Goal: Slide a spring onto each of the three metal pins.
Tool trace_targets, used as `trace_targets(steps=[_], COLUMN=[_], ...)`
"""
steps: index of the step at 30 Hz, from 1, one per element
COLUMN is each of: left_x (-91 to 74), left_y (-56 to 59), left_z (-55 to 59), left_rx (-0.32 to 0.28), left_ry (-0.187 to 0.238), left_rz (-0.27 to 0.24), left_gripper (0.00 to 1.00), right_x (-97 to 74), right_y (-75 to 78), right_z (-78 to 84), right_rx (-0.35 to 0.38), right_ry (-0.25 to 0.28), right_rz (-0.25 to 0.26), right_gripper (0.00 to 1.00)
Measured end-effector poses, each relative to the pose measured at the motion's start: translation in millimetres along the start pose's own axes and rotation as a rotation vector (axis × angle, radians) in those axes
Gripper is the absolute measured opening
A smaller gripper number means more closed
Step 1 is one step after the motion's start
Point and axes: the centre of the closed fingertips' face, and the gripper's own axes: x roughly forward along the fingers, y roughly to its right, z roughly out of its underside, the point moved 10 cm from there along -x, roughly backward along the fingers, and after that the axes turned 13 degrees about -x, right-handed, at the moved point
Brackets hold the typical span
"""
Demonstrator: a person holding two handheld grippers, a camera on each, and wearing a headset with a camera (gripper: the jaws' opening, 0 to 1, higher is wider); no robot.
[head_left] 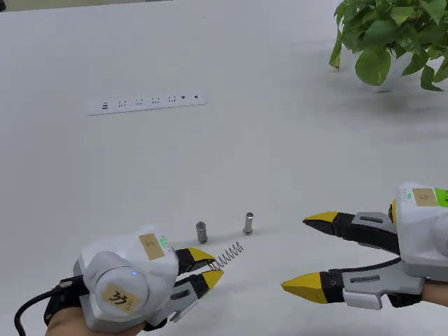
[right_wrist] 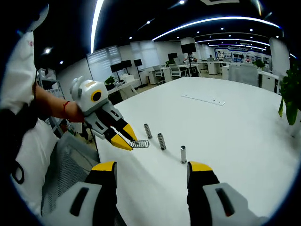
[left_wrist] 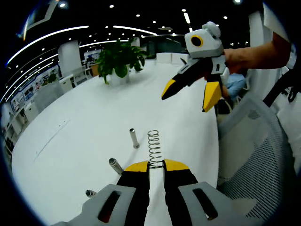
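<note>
"What else was on that bench?"

"On the white table (head_left: 294,140) a power strip (head_left: 147,102) lay flat, well apart from the pins at their 11 o'clock. A leafy plant (head_left: 392,38) stood at the far edge, around 2 o'clock. The left gripper view also caught a mesh chair (left_wrist: 254,160) just beside the table."

"Could you read anything?"

"Not really. The left gripper (head_left: 213,267) wore a tan sticker (head_left: 151,246) with handwriting on it, too blurred for me to read. The right gripper (head_left: 295,253) had one as well. The strip's markings were too small."

"And the tongs?"

"The left gripper was clenched on one end of a spring (head_left: 227,255), which stuck out past its yellow tips toward 1 o'clock. The right gripper was released, jaws wide apart, grasping nothing, out at the pins' 4 o'clock."

"The pins?"

"A bare pin (head_left: 248,223) stood upright just past the spring's free end, apart from it. At its 9 o'clock was a sprung pin (head_left: 201,232). From the head view I counted those two, with the left gripper's body covering the table nearest the person. The right gripper view gave a row of three, with a second sprung pin (right_wrist: 147,130) at 11 o'clock from the first."
</note>
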Motion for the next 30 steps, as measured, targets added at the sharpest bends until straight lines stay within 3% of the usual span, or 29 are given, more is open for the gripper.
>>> trace_targets(steps=[6,9,12,14,21,30], left_x=[-15.1,-20.1,-24.0,-25.4,-27.9,-29.3], left_y=[6.1,8.9,11.6,13.0,18.9,24.5], left_z=[-10.3,-15.0,-19.1,-20.8,-26.8,-32.0], left_rx=[-0.041,-0.044,-0.057,-0.068,-0.079,-0.077], left_ry=[0.095,0.132,0.168,0.185,0.234,0.269], left_rz=[0.002,0.003,0.009,0.014,0.03,0.04], left_gripper=[0.1,0.1,0.1,0.1,0.1,0.1], right_x=[11.3,16.0,21.4,22.9,26.5,28.3], right_y=[-8.4,-11.0,-15.2,-15.5,-19.1,-26.5], right_z=[-17.6,-21.6,-27.2,-30.2,-39.4,-47.8], right_rx=[0.117,0.158,0.266,0.3,0.334,0.324], right_ry=[0.129,0.144,0.184,0.21,0.241,0.253], right_rz=[0.007,0.004,-0.018,-0.02,-0.03,-0.045], right_gripper=[0.5,0.43,0.37,0.34,0.28,0.18])
